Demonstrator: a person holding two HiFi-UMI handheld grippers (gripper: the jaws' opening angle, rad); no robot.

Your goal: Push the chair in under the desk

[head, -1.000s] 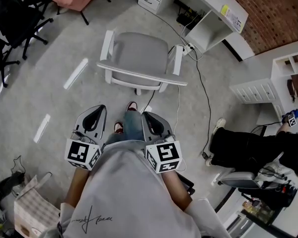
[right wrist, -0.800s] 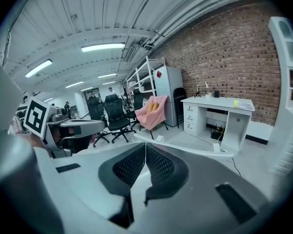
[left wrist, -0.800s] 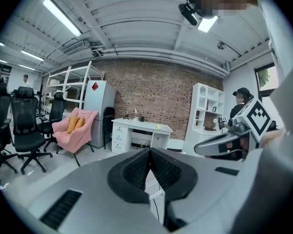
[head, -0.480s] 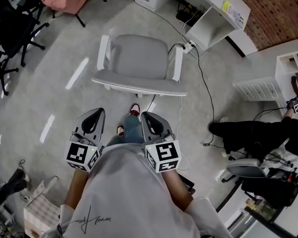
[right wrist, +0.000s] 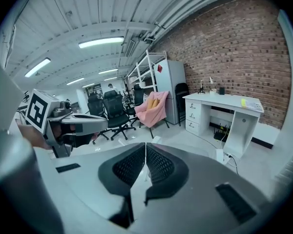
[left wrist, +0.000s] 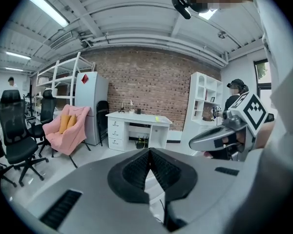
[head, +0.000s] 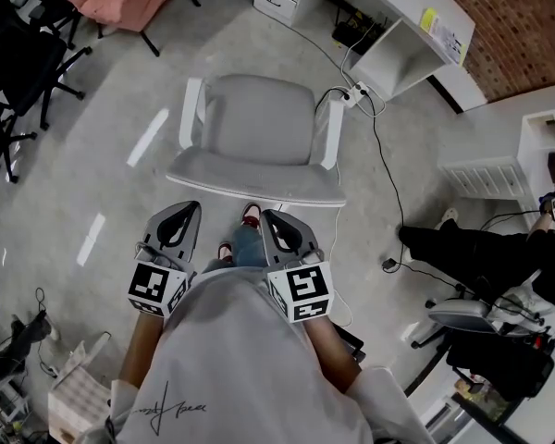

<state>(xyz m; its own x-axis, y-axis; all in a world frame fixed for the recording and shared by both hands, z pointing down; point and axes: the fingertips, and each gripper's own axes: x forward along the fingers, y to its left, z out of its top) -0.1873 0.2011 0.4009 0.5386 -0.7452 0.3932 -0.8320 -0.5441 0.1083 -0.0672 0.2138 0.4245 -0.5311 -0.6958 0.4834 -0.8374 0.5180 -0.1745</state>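
Chair (head: 259,123), grey with white arms, is seen on the open floor, its seat turned toward the white desk (head: 416,21) and its backrest toward the person. It is well apart from the desk and not yet under it. Both tools are held just behind the backrest, apart from it. The left gripper (head: 192,207) and the right gripper (head: 266,214) are each closed on nothing, probably so that blunt tips can be set against the backrest for pushing. A cable (head: 381,160) is trailed across the floor beside the chair's right arm and could be caught by the chair's base
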